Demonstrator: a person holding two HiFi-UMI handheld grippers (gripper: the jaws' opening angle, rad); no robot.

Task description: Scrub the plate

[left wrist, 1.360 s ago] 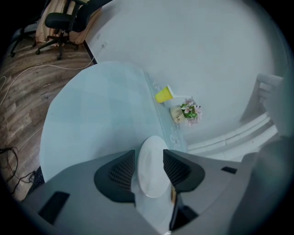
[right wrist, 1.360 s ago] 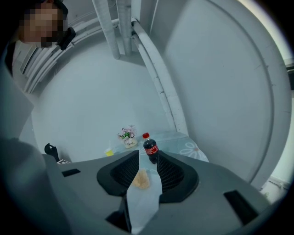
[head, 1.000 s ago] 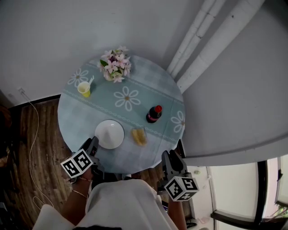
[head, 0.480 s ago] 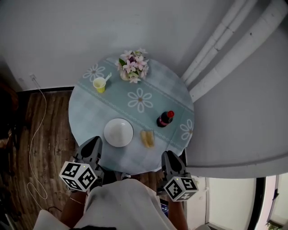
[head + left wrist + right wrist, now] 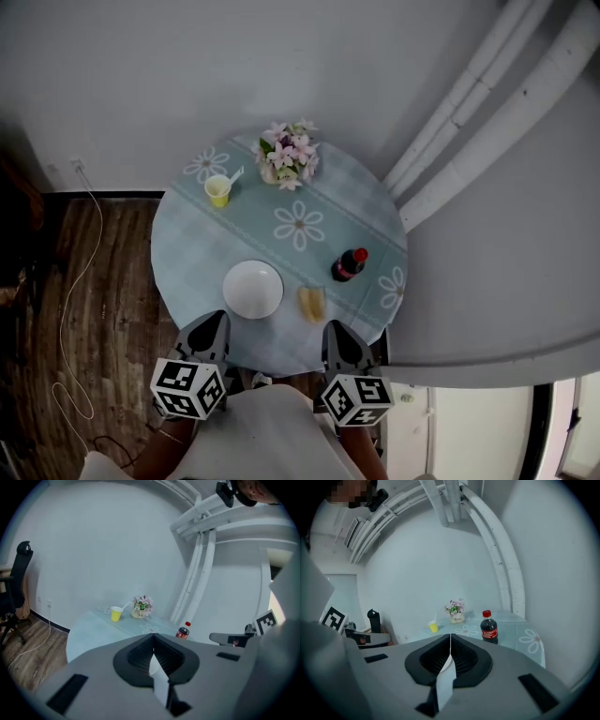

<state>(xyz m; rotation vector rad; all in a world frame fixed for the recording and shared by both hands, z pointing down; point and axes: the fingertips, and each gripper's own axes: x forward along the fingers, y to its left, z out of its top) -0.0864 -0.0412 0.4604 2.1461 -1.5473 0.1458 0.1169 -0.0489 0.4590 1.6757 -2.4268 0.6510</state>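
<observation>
A white plate [image 5: 253,289] lies near the front edge of a round table [image 5: 187,248] covered in pale blue daisy cloth. To its right lies a yellow sponge [image 5: 311,303]. My left gripper [image 5: 214,323] [image 5: 153,639] hovers at the table's near edge just below the plate. Its jaws have just been closing and stand shut with nothing between them. My right gripper [image 5: 337,330] [image 5: 450,638] sits below the sponge. It has also just been closing, and it is shut and empty. In both gripper views the jaw bodies hide most of the plate.
A cola bottle [image 5: 349,264] [image 5: 489,627] stands right of the sponge. At the back are a yellow cup [image 5: 218,190] [image 5: 116,614] and a flower pot [image 5: 289,154] [image 5: 141,606]. White pipes [image 5: 469,112] run up the wall. A black chair [image 5: 14,588] and a cable [image 5: 75,281] are at left.
Both grippers have drawn closer together at the table's near edge, and the left one has risen. The head view has shifted. Nothing on the table has moved.
</observation>
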